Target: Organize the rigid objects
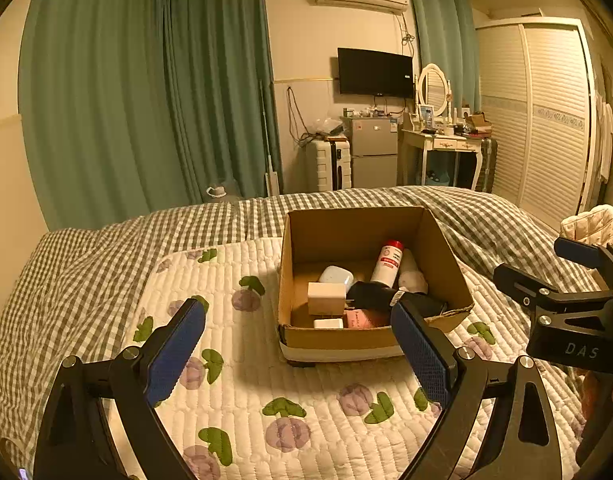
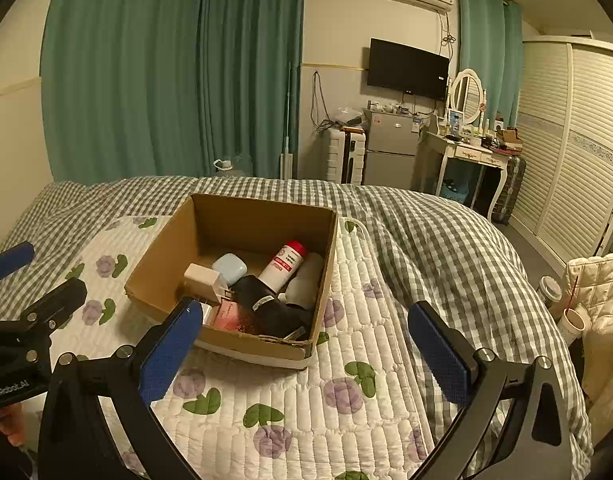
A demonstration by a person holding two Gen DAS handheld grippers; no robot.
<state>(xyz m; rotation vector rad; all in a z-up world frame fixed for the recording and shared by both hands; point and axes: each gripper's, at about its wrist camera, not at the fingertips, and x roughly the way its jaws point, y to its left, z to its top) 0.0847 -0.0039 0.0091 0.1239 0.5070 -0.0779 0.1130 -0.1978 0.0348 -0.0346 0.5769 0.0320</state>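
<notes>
Left gripper point(image 1: 298, 344): held wide open above the quilt point(image 1: 242, 364), nothing gripped.
Right gripper point(image 2: 302, 346): spread wide, nothing gripped, near the box.
Box point(image 1: 338, 338): open cardboard, set on the flowered quilt on the bed.
Contents: a white bottle with a red cap point(image 1: 387, 261), a pale case point(image 1: 336, 277), a white cube point(image 1: 326, 298), a black item point(image 1: 370, 294) and a pink packet point(image 1: 360, 319) are seen inside.

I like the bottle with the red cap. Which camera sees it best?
The right wrist view: the white plastic bottle with the red cap lies in the brown cardboard box, its label turned towards the camera. The left wrist view shows it too, more end-on.
</notes>
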